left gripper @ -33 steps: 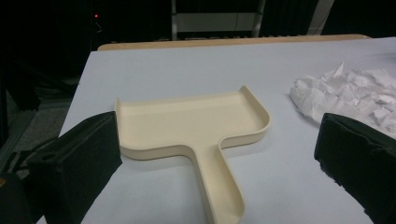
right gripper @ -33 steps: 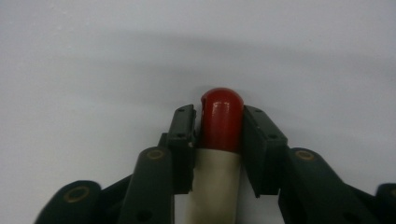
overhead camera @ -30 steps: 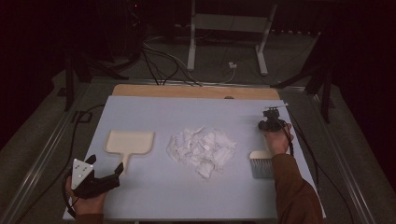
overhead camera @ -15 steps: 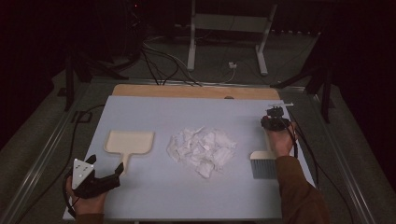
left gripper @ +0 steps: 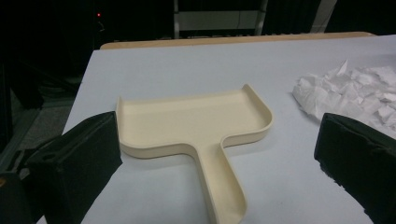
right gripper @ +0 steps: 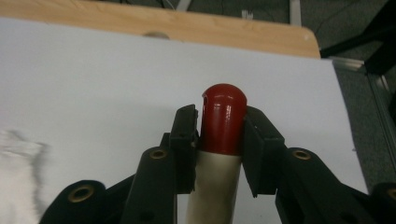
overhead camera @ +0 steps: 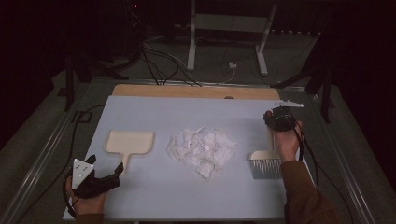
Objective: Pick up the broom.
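Observation:
A cream dustpan (overhead camera: 129, 142) lies flat at the left of the pale mat, its handle pointing toward my left gripper (overhead camera: 106, 167). That gripper is open, and in the left gripper view (left gripper: 215, 154) its jaws stand wide on either side of the dustpan (left gripper: 196, 121) handle without touching it. A heap of torn white paper (overhead camera: 201, 147) sits mid-mat. At the right, my right gripper (overhead camera: 280, 119) is shut on the red-tipped cream handle (right gripper: 223, 116) of a hand brush, whose grey bristle head (overhead camera: 265, 165) is by the person's wrist.
The pale mat (overhead camera: 187, 112) covers a wooden table whose bare strip (overhead camera: 196, 91) shows along the far edge. Metal rails run down both sides. Cables and a stand's legs (overhead camera: 229, 42) lie on the dark floor beyond.
My right gripper has risen and shifted slightly right with the brush handle in it. The left gripper, dustpan and paper heap have stayed put.

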Demonstrator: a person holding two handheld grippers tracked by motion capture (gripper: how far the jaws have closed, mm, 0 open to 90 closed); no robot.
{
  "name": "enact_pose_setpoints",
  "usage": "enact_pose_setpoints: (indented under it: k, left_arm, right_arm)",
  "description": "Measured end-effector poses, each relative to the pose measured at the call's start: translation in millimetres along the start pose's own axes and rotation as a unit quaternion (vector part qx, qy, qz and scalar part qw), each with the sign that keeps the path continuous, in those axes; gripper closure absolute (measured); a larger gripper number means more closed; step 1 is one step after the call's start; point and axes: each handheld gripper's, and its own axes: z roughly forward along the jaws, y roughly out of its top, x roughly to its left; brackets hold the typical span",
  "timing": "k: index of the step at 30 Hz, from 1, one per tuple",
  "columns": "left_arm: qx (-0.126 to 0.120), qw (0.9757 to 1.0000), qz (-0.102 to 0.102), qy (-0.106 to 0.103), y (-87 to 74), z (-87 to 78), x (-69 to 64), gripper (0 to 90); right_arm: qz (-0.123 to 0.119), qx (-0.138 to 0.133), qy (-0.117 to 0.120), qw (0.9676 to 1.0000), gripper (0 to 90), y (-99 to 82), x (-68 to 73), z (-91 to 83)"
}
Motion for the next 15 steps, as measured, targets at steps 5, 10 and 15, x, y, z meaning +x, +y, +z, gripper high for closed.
enact_pose_setpoints:
  k: [5, 10, 15]
  left_arm:
    - [-0.001, 1.0, -0.001, 0.002, 0.3, -0.5, 0.6, 1.5]
    - [0.0, 1.0, -0.005, 0.003, -0.2, -0.7, 1.9, 1.5]
    - [0.004, 1.0, -0.001, 0.002, -0.3, 0.7, 0.8, 1.5]
  right_arm:
    - [0.001, -0.028, 0.01, 0.9996, 68.3, 0.2, 0.8, -18.2]
    - [-0.002, -0.055, 0.019, 0.9983, 68.3, -0.7, 3.1, -36.9]
    - [-0.008, -0.077, 0.034, 0.9964, 68.4, -1.8, 6.4, -55.4]
